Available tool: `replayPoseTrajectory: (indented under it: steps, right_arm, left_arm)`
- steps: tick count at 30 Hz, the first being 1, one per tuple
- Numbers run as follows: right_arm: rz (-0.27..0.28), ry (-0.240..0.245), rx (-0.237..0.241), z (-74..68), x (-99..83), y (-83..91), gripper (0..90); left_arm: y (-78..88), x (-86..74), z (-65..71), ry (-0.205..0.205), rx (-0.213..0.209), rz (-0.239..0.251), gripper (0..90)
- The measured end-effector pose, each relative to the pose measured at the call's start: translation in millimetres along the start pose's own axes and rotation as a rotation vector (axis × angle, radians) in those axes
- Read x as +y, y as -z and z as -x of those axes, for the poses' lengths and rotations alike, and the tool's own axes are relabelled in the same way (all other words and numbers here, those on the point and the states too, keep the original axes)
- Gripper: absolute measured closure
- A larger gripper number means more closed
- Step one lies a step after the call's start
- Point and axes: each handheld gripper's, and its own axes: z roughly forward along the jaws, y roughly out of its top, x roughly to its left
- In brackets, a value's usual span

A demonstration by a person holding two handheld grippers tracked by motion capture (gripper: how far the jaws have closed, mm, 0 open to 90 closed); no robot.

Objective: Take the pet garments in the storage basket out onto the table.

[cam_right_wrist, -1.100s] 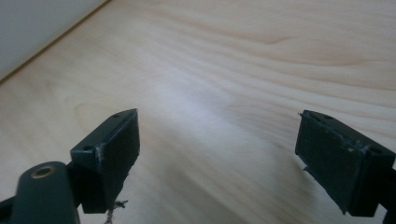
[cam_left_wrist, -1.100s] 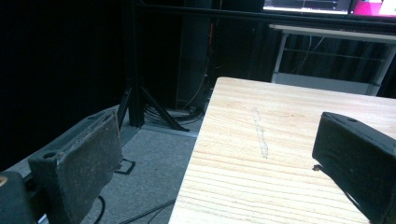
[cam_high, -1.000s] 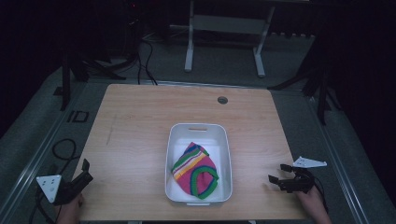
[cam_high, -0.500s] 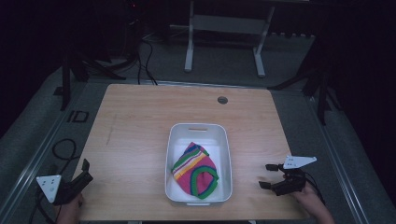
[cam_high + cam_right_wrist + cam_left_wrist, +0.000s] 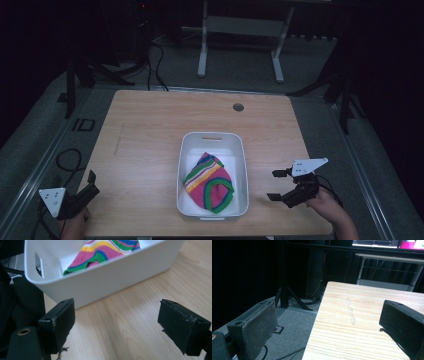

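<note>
Two claws sit at the near edge of the table (image 5: pixel 150 130), one at each corner. At the near left corner the left claw (image 5: pixel 89 186) is held by a hand (image 5: pixel 75 227) coming up from below; its jaws stand wide apart with nothing between them, one over the wood and the other out past the table's left edge, above the grey floor (image 5: pixel 292 340). At the near right, the right claw (image 5: pixel 278 185) is gripped by the other hand (image 5: pixel 327 205), with its grey three-cornered plate (image 5: pixel 307 165) on top. Its jaws are also spread wide and empty, low over the bare wood and pointed toward the white bin (image 5: pixel 242 165), near it but not touching.

That bin stands just right of the table's middle, its long side running away from the person. Inside lies a knitted cloth (image 5: pixel 209 181) striped in pink, yellow, green and blue, bunched toward the near end; it may be a hat or a small bag, though the folds make that hard to tell. In the right gripper view the same cloth (image 5: pixel 105 251) shows above the bin's wall (image 5: pixel 110 275).

Farther off, a small round grommet (image 5: pixel 238 107) is set near the table's far edge. Beyond it, cables (image 5: pixel 155 60) trail across the floor, and a white metal stand (image 5: pixel 240 35) rises in the dark background.
</note>
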Motion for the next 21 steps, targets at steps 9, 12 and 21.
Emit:
replayPoseTrajectory:
  steps: [9, 12, 21]
  right_arm:
    - [-0.005, 0.037, 0.026, -7.8, 45.7, -5.8, 13.2]
    - [-0.027, 0.070, 0.025, -12.3, 64.7, -13.1, 13.2]
    - [-0.074, 0.118, 0.050, -17.9, 94.9, -37.1, 13.2]
  left_arm:
    - [0.0, 0.0, 0.0, 0.001, 0.000, 0.001, 1.9]
    - [0.0, 0.0, -0.2, 0.001, -0.002, 0.000, 1.9]
    - [0.0, 0.1, -0.4, 0.001, -0.004, 0.000, 1.9]
